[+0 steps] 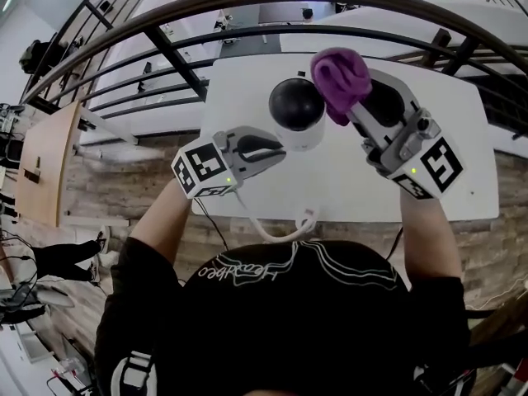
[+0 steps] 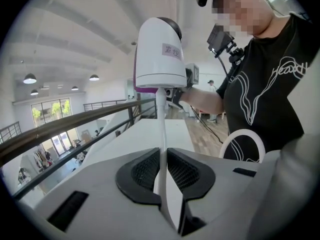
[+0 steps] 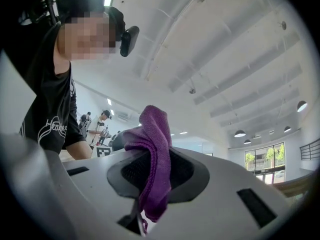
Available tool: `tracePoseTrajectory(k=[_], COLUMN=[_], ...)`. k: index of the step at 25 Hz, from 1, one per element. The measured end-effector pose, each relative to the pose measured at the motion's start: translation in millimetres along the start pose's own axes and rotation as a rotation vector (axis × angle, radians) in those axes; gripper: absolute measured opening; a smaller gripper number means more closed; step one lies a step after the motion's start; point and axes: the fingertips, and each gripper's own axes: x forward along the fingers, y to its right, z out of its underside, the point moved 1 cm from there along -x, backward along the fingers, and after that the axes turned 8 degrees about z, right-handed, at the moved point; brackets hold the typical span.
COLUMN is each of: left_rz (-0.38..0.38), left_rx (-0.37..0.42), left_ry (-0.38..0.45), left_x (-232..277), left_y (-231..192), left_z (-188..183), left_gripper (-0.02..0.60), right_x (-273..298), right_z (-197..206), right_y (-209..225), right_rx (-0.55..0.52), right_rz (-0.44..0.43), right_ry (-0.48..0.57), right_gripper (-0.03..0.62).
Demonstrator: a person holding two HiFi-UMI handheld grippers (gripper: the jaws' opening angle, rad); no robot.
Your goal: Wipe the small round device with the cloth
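The small round device (image 1: 295, 110) has a white body and a black dome on top. A white cable (image 1: 280, 233) runs from its underside. My left gripper (image 1: 268, 148) is shut on that cable just below the device. In the left gripper view the cable (image 2: 161, 129) passes between the pads of my left gripper (image 2: 162, 171) up to the device (image 2: 160, 54). My right gripper (image 1: 373, 104) is shut on a bunched purple cloth (image 1: 340, 79), which presses against the device's right side. The cloth (image 3: 155, 154) hangs from the jaws of my right gripper (image 3: 152, 171).
A white table (image 1: 462, 139) lies under the device, with a dark metal railing (image 1: 165, 48) along its far edge and a drop to a lower floor behind. The cable's slack makes a loop (image 2: 242, 136) near the person's torso.
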Motion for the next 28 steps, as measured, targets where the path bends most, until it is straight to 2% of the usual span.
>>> tracePoseTrajectory(k=[6,16,28], left_rz=[-0.047,-0.114,-0.174], left_rx=[-0.002,-0.002,0.008], left_ry=[-0.016,-0.016,-0.011], left_x=[1,-7,4], left_y=[-1,-7,-8], left_z=[-1,-9,11], left_gripper=[0.055,0.055,0.055], right_x=[0,-6,-40], right_z=[4,-1,52], right_y=[-13,-27,-60], right_rx=[0.0,-0.019,-0.103], right_rz=[-0.083,-0.166,-0.234], right_ry=[-0.004,-0.014,-0.084], right_gripper=[0.067,0.066,0.066])
